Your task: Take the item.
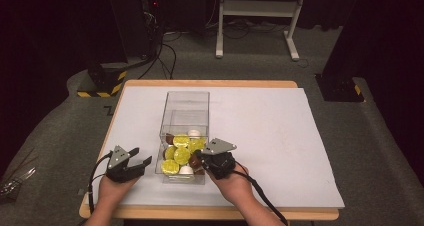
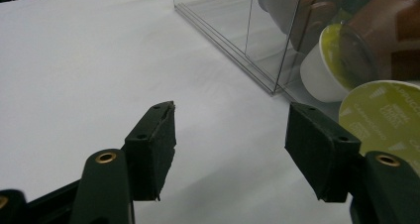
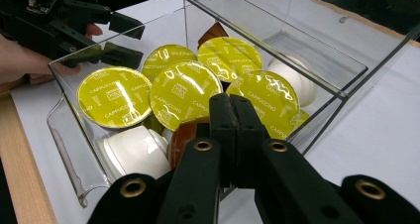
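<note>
From above, my left tongs point(image 1: 134, 162) rest on the white worktop point(image 1: 280, 136) just left of the clear box point(image 1: 186, 117) of capsules point(image 1: 181, 154); my right tongs point(image 1: 198, 158) sit at its near right corner.

Along my left tongs, the jaws gape, holding nothing.

Along my right tongs point(image 3: 236, 116), the jaws are pressed together, empty, over the yellow-lidded capsules point(image 3: 184, 91) in the box point(image 3: 317, 60).
</note>
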A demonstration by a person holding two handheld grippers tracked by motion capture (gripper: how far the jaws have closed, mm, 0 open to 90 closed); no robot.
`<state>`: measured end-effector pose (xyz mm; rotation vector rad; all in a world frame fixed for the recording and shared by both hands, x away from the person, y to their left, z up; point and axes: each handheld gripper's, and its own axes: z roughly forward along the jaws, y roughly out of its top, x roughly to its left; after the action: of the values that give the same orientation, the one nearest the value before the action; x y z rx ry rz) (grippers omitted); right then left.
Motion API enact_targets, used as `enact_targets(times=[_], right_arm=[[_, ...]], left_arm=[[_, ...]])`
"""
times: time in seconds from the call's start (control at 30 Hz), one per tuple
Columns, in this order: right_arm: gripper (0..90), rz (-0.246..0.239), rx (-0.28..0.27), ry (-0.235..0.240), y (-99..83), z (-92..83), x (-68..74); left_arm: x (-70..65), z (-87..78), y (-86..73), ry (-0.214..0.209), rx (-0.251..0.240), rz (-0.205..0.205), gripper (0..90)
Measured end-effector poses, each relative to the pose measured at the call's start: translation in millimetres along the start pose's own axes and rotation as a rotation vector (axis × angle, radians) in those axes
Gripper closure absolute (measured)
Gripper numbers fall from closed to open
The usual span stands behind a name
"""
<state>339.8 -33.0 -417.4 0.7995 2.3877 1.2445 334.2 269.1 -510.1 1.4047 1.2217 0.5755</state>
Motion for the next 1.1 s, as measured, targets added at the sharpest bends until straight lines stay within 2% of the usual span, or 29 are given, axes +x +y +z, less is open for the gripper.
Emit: enact_targets(times=[0.1,0.23,0.43,0.67,1.03,1.1], right_arm=[[85.7,0.004,-0.004,-0.001,0.0,0.3,-0.3],[85.6,0.021,-0.006,0.010,-0.6,0.3,-1.9],[90.0,0.039,-0.017,0.035,-2.8,-0.2,-4.1],[90.0,0.006,-0.027,0.025,-3.5,-1.1,-0.6],[90.0,0.007,-0.078,0.011,-2.7,-4.0,-0.9],[90.0,0.014,-0.099,0.011,-1.8,-6.3,-2.3]], left_arm=[[0.0,0.0,0.0,0.001,0.000,0.000,36.5],[-0.4,-0.1,-0.2,0.001,0.000,0.002,36.5],[-0.6,-0.1,-0.4,0.000,0.002,0.005,36.6],[-0.4,0.3,-0.2,0.002,0.001,-0.005,36.5],[0.8,-0.1,0.4,0.005,-0.004,-0.013,34.6],[2.0,-0.8,0.5,0.005,0.011,0.012,33.9]])
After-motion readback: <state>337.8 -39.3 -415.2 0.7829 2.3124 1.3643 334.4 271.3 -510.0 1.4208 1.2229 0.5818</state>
